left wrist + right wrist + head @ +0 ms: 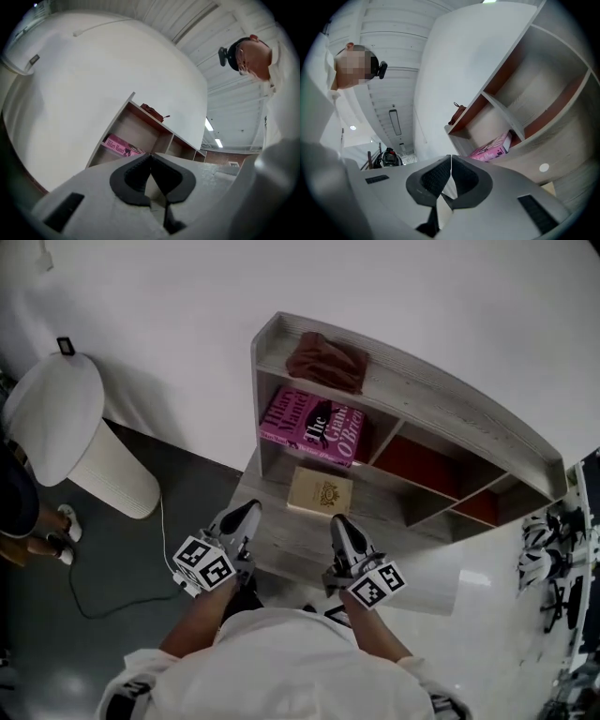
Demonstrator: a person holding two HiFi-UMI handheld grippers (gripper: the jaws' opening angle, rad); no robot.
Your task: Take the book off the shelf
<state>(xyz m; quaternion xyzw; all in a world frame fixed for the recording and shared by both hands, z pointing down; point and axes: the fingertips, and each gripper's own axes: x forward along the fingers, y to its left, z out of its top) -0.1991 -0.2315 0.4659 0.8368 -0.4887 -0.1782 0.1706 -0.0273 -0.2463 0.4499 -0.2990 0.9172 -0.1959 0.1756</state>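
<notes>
Pink book point(312, 427) lies flat in a left compartment of the shelf point(441, 395); left gripper point(247, 513) and right gripper point(339, 524), both closed, hold nothing.

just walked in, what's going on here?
A person stands at a pale shelf with a gripper in each hand. The left gripper and right gripper are both shut, empty and short of the shelf. A pink book lies in the upper left compartment, a cream book on the level below. Neither book has been taken yet.
</notes>
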